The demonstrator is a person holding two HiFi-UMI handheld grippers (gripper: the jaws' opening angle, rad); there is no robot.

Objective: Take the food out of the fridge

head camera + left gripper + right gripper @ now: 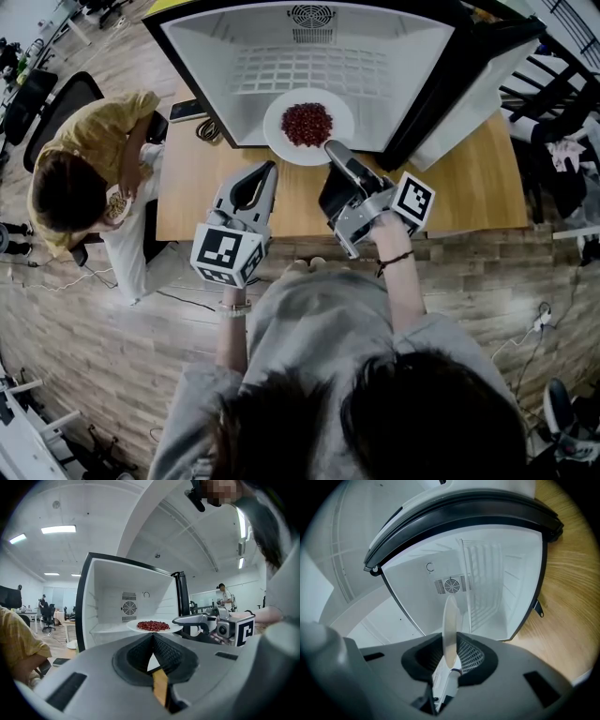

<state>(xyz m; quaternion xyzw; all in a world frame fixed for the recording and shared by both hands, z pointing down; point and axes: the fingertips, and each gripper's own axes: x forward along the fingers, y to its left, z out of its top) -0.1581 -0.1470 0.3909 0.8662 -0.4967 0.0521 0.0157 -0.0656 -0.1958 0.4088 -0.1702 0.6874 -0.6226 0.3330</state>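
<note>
A white plate (281, 131) heaped with red food (307, 124) sits at the mouth of the open small fridge (216, 56). My right gripper (336, 150) is shut on the plate's near rim. In the right gripper view the plate (451, 620) stands edge-on between the jaws of that gripper (451, 641). My left gripper (267, 171) hangs over the table to the plate's left, shut and empty. The left gripper view shows its pads meeting (152, 637), and beyond them the plate (140, 629) with the food (153, 626) and the right gripper (187, 619) on the rim.
The fridge stands on a wooden table (469, 187) with its door (469, 84) swung open to the right. A phone (187, 110) and a cable lie at the table's left end. A seated person (84, 178) is at the left.
</note>
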